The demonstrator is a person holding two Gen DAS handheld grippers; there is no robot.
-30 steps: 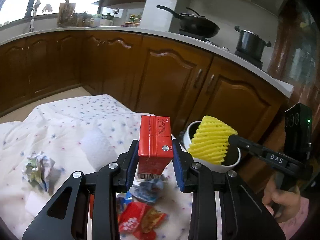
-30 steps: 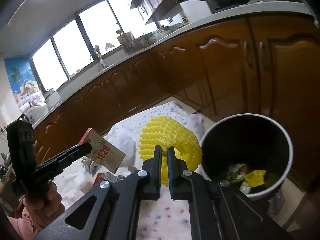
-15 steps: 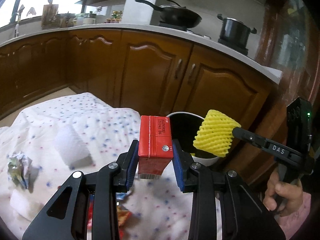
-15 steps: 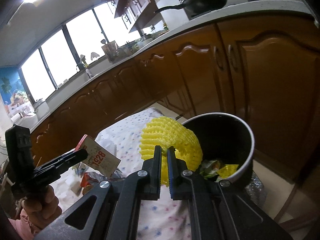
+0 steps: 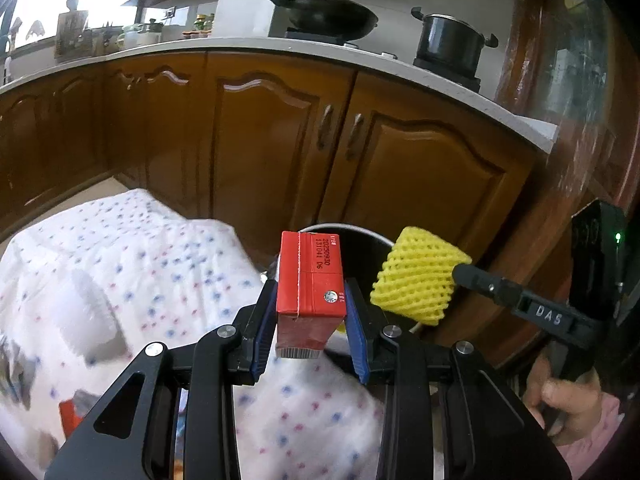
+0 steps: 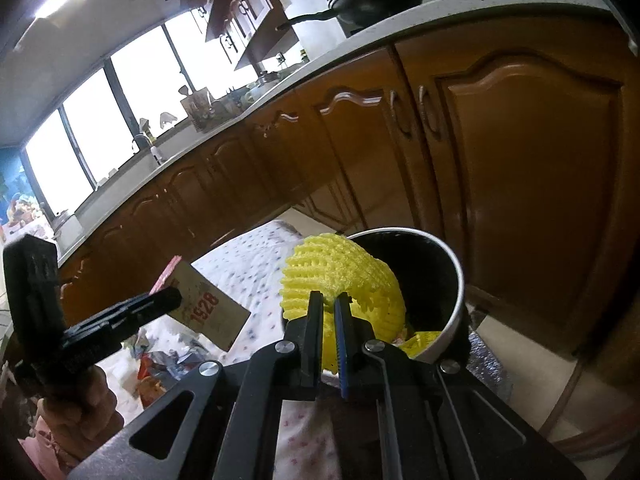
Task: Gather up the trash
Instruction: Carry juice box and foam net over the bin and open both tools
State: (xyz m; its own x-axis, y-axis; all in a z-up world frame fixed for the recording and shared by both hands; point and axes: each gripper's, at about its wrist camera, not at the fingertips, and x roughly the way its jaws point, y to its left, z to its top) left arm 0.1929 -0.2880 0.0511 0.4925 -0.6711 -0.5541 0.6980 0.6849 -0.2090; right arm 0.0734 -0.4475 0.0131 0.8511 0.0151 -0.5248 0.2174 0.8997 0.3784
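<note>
Left gripper (image 5: 311,322): the red carton (image 5: 310,276) is clamped upright between the blue-padded jaws, held above the tabletop's far corner, just short of the bin (image 5: 362,236)
Right gripper (image 6: 329,334): the jaws are drawn narrow on a fold of the yellow foam net (image 6: 340,276), which is carried at the bin's near rim, partly over the opening
Bin: a round pail with a pale rim and dark inside, set off the tabletop's far corner in front of the brown cabinet doors (image 6: 532,184); its base is hidden
Bin contents: a yellow scrap (image 6: 424,338) is seen low inside in the right wrist view; anything else in it is hidden behind the net
Tabletop (image 5: 152,264): covered by a dotted cloth; a white foam piece (image 5: 86,312) and blurred wrappers (image 6: 160,364) lie toward its near-left side, not yet collected
Risk, net: being light and springy, it could catch on the rim or bounce back out if let go while only partly over the opening
Risk, carton: a release short of the rim would probably drop it on the tabletop's edge or the floor
Risk, crowding: both tools are converging on one small opening, so a knock between them, or against the pail, could tip it
</note>
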